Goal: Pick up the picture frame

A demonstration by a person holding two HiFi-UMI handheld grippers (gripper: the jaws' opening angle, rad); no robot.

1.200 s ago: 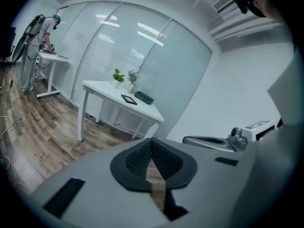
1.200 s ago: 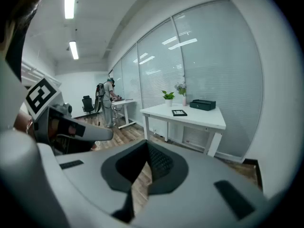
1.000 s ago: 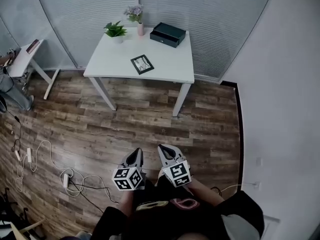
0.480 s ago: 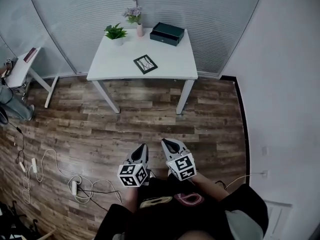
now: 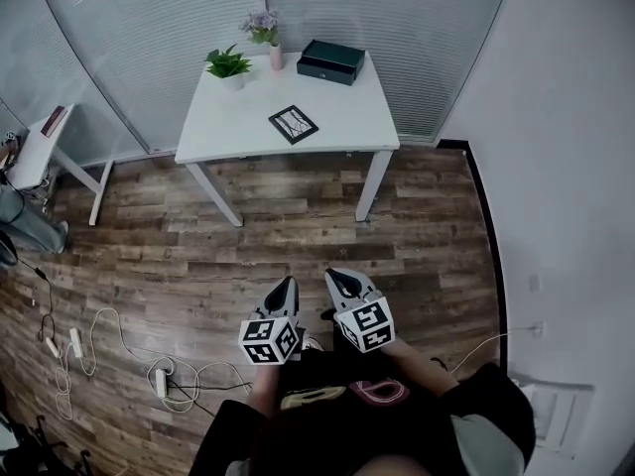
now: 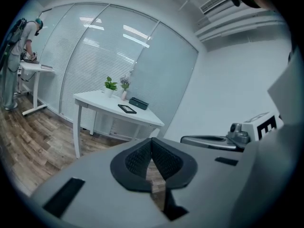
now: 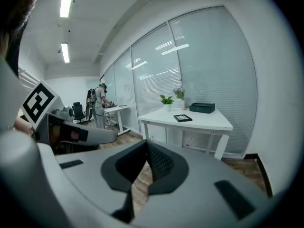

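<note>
A small black picture frame (image 5: pixel 294 124) lies flat near the middle of the white table (image 5: pixel 342 132), also seen as the frame (image 6: pixel 127 109) in the left gripper view and the frame (image 7: pixel 183 118) in the right gripper view. My left gripper (image 5: pixel 282 291) and right gripper (image 5: pixel 340 284) are held side by side over the wooden floor, well short of the table, both pointing toward it. Both are shut with nothing between the jaws. From its own camera the left gripper (image 6: pixel 152 143) shows closed tips, as does the right gripper (image 7: pixel 146 145).
On the table's far side stand a green potted plant (image 5: pixel 227 64), a vase of flowers (image 5: pixel 266 33) and a dark box (image 5: pixel 331 62). A second white desk (image 5: pixel 40 142) with a person (image 6: pixel 16 56) beside it stands at the left. Cables and a power strip (image 5: pixel 159 381) lie on the floor.
Both grippers and the head camera have moved forward toward the table; the table sits slightly lower and more centred in the head view. Both grippers stay shut.
</note>
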